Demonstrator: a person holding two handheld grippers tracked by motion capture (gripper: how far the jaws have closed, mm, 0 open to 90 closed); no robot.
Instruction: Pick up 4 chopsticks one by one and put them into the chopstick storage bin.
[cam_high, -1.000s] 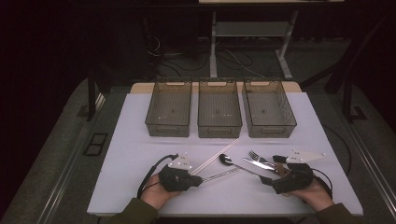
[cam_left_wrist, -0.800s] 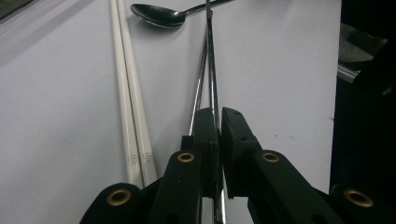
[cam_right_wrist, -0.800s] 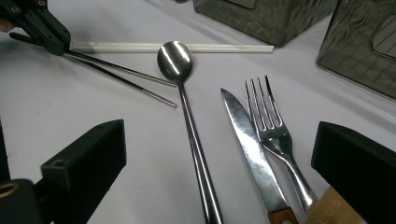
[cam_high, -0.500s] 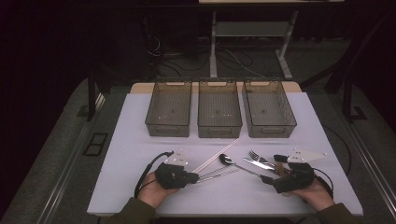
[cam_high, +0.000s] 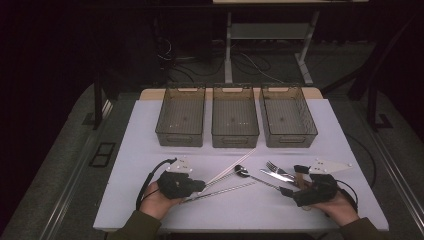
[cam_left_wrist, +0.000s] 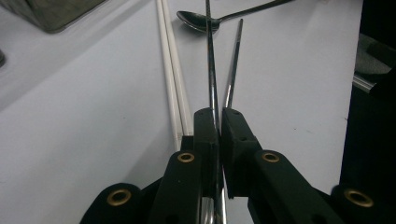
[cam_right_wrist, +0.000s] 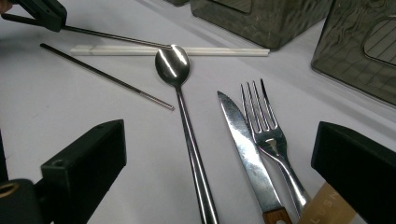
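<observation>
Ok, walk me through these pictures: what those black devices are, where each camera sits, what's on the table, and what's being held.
A person holds a handheld two-jaw gripper in each hand. One camera looks down from above; one rides on each gripper, looking along its jaws. On the white table stand three clear bins; nearer lie white chopsticks, a spoon, a knife, a fork and a loose metal chopstick. The left gripper is shut on another metal chopstick. The right gripper is open, holding nothing.

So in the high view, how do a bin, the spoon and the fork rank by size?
1. Middle bin, by far largest.
2. Spoon.
3. Fork, though its handle end is hidden near the right gripper, so it is unsure.
</observation>
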